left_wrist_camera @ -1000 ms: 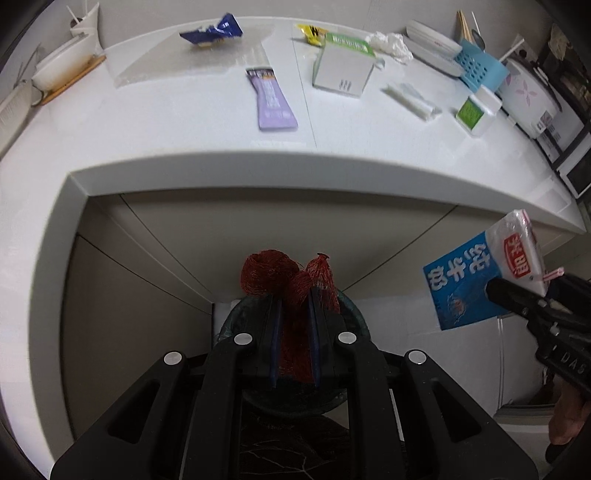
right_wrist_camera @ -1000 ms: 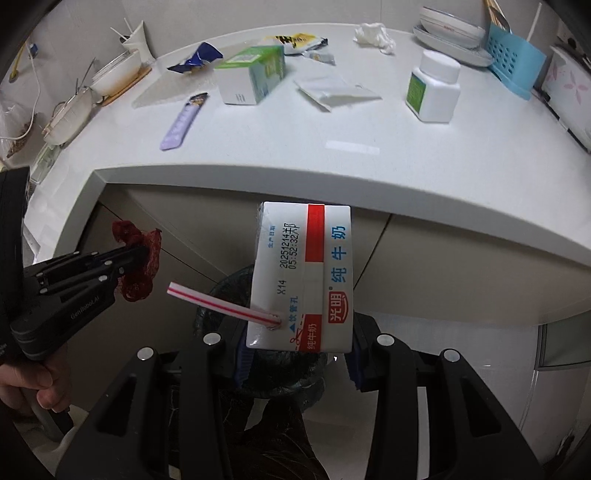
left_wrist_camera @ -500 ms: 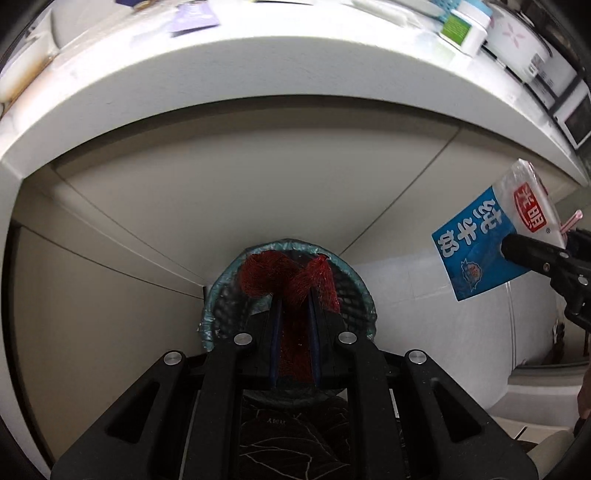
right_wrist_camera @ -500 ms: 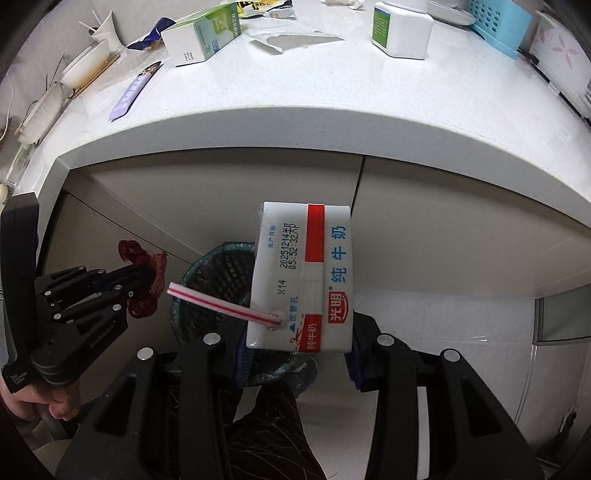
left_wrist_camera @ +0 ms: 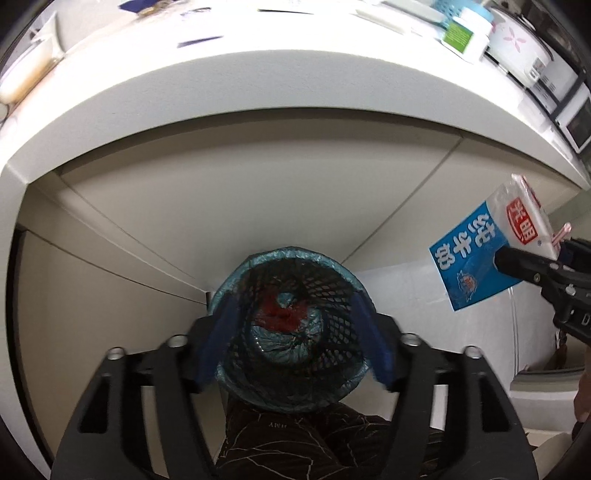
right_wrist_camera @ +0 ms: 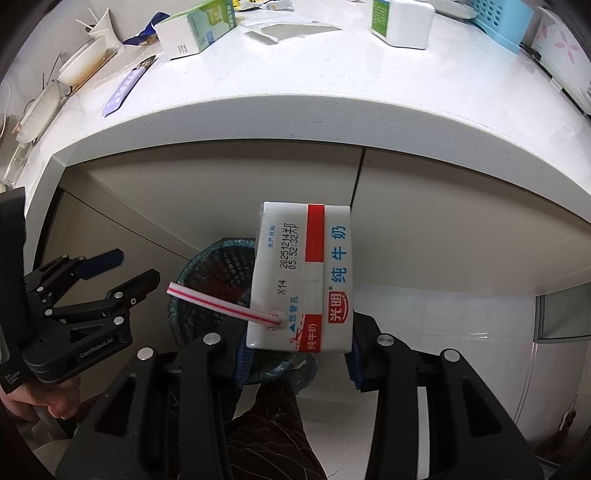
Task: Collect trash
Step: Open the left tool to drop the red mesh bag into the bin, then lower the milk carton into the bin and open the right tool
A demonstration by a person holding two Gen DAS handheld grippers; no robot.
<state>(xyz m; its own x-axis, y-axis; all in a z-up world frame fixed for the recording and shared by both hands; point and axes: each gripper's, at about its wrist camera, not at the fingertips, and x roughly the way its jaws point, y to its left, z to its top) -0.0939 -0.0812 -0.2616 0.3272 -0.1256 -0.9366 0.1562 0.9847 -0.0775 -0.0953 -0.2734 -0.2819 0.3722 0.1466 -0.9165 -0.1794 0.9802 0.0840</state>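
Note:
My left gripper (left_wrist_camera: 291, 306) hangs straight over the black mesh trash bin (left_wrist_camera: 295, 258) with its blue-green liner. Its jaws are opening and nothing is between them. A red net (left_wrist_camera: 280, 314) lies loose at the bottom of the bin. The right wrist view shows this gripper (right_wrist_camera: 136, 266) at the left with its fingers spread, beside the bin (right_wrist_camera: 207, 266). My right gripper (right_wrist_camera: 299, 347) is shut on a white and blue milk carton (right_wrist_camera: 306, 277) with a red-striped straw (right_wrist_camera: 221, 304) sticking out. It holds the carton (left_wrist_camera: 480, 254) above and right of the bin.
The white counter edge (right_wrist_camera: 295, 118) overhangs beige cabinet doors behind the bin. On it lie a green-white carton (right_wrist_camera: 199, 29), a purple wrapper (right_wrist_camera: 123, 90), a white bottle (right_wrist_camera: 402, 20) and bowls (right_wrist_camera: 81, 62). A person's dark patterned trouser leg (left_wrist_camera: 317, 443) stands against the bin.
The left gripper has spread its fingers and the red net has dropped into the bin. Both grippers have sunk below the counter. The carton stays gripped.

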